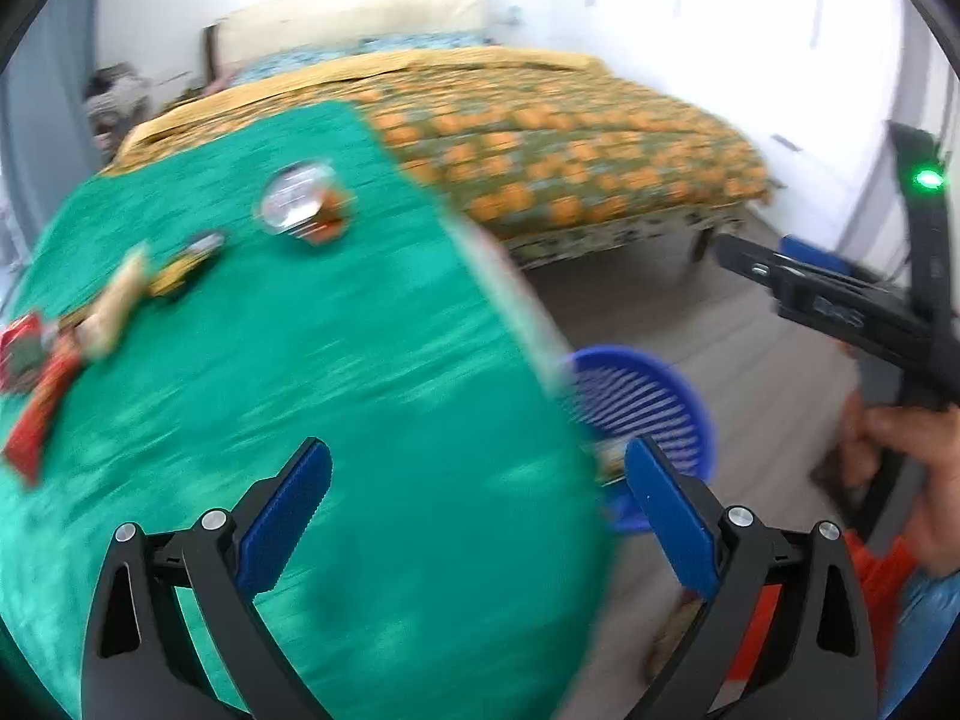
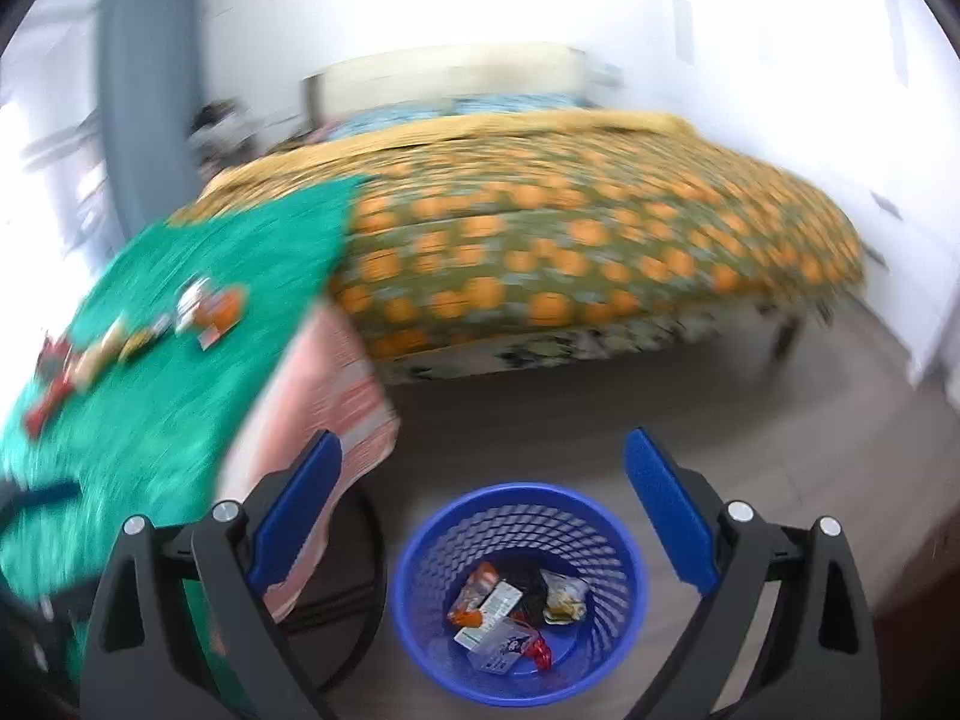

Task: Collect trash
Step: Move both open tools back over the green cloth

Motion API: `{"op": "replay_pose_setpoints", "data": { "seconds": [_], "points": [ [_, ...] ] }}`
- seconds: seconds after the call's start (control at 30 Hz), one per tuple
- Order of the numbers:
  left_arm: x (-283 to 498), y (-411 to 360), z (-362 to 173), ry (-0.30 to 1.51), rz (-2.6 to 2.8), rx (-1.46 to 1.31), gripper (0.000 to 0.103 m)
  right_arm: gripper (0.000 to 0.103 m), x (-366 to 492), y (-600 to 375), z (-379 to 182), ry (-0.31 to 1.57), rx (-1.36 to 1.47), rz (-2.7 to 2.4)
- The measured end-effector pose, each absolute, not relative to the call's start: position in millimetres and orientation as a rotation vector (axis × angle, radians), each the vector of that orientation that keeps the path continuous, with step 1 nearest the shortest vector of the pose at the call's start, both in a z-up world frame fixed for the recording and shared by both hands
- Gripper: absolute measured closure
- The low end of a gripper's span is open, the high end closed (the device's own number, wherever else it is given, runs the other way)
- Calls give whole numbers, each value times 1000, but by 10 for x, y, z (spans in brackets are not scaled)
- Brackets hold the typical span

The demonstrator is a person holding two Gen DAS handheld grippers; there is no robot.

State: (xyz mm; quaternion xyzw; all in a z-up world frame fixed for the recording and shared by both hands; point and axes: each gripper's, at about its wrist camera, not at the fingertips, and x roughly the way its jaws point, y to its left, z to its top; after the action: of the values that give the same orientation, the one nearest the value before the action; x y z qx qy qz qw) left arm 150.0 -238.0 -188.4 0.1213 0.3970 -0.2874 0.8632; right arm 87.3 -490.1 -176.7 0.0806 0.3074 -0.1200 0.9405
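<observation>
Trash [image 2: 510,612] inside blue bin [image 2: 420,618]; left gripper [image 1: 480,516], right gripper [image 2: 483,516] both spread, empty.

A home bedroom, it seems through the blur: a bed [image 2: 540,252] under an orange-patterned cover, pale wardrobe doors [image 1: 720,60], wood-look floor [image 2: 660,420].

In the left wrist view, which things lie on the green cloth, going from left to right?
Red wrappers → pale wrapper → small yellow-and-dark packet → round foil-lidded cup. All lie on the green cloth; blur hides finer details.
</observation>
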Motion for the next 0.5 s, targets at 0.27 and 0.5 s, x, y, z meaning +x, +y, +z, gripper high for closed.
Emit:
{"op": "replay_pose_setpoints", "data": {
  "seconds": [0.27,0.5],
  "points": [
    [1742,-1098,-1940,857,-410,227,6,10,1027,-3466,-1935,724,15,36],
    [1967,-531,-1988,872,-313,253,6,10,1427,-2663,-1913,817,-5,169]
  ]
}}
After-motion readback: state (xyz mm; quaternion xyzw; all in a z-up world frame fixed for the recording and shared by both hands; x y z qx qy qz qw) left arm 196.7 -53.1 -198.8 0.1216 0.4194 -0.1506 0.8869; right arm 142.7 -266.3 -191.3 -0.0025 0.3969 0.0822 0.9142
